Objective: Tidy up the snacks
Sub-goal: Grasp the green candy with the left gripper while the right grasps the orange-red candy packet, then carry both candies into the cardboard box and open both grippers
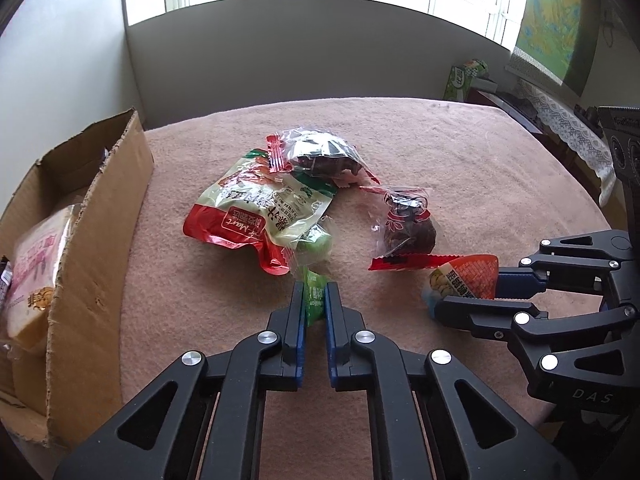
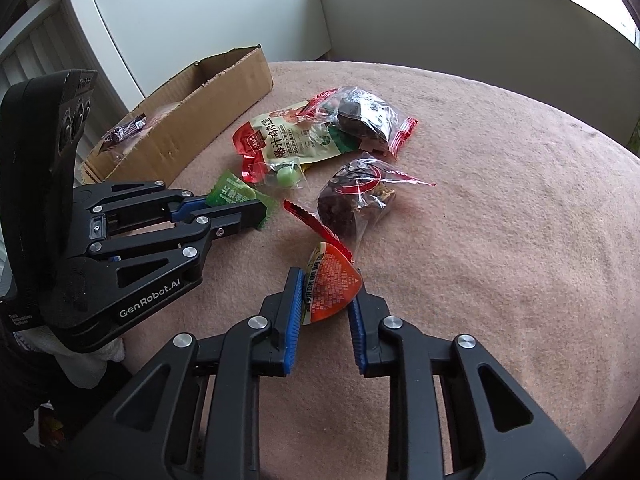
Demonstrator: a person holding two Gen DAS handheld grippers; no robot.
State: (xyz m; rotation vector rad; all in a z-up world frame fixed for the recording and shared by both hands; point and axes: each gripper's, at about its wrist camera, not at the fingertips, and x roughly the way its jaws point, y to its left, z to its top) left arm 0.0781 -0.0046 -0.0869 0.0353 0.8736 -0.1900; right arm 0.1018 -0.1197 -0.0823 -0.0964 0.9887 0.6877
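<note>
My left gripper is shut on a small green sachet that stands on edge on the pink cloth. The right wrist view shows this gripper with the sachet pinched between its fingers. My right gripper is shut on an orange triangular packet, and both blue pads press its sides. From the left wrist view that gripper and packet are at the right. An open cardboard box stands at the left.
Between the grippers and the far edge lie a red-white-green pouch, two dark cakes in clear wrappers and a green candy. The box holds a bread pack and a dark bar. The pink-clothed table ends near a white wall.
</note>
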